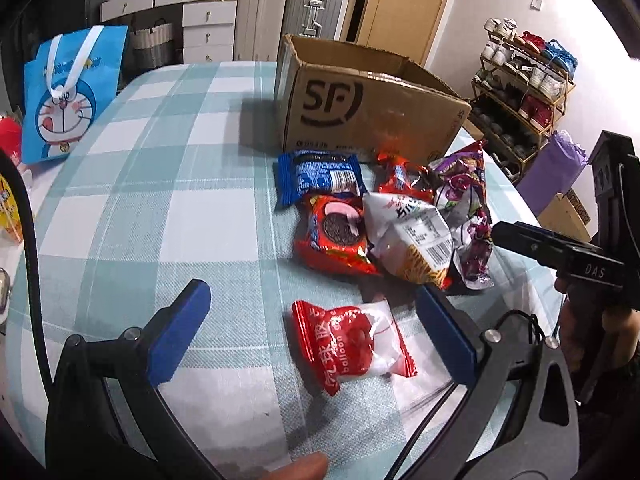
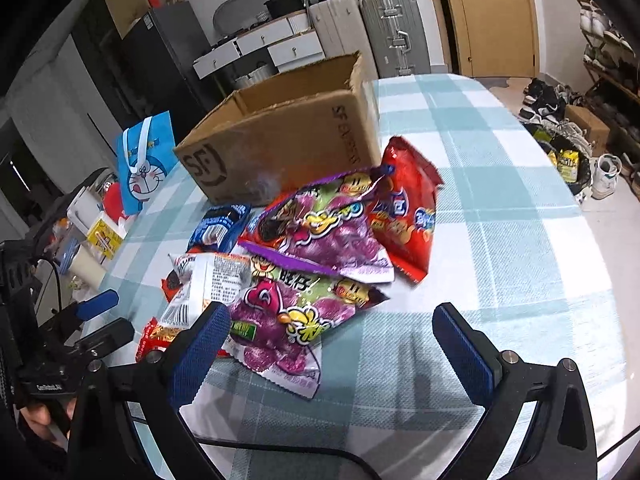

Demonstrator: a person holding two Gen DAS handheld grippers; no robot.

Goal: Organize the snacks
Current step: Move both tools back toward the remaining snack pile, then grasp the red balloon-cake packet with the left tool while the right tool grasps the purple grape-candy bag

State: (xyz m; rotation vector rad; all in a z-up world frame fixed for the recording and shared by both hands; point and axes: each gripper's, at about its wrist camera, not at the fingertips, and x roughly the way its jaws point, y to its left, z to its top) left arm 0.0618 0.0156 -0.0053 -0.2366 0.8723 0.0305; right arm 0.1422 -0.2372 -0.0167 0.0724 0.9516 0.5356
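Observation:
Several snack packets lie on the checked tablecloth in front of an open cardboard box [image 1: 372, 108]. My left gripper [image 1: 312, 340] is open, its fingers either side of a red and white balloon gummy packet [image 1: 352, 344], not touching it. Beyond lie a red Oreo packet [image 1: 334, 236], a blue Oreo packet [image 1: 320, 178] and a white chip bag [image 1: 408, 240]. My right gripper [image 2: 332, 344] is open, just in front of a purple gummy bag [image 2: 288, 328]. A second purple bag [image 2: 324, 232] and a red bag [image 2: 408, 208] lie behind it, near the box [image 2: 288, 140].
A blue Doraemon bag [image 1: 68, 92] stands at the table's left edge, also in the right wrist view [image 2: 146, 160]. Small items [image 2: 100, 240] crowd that left edge. Suitcases, drawers, a door and a shoe rack [image 1: 524, 80] stand beyond the table.

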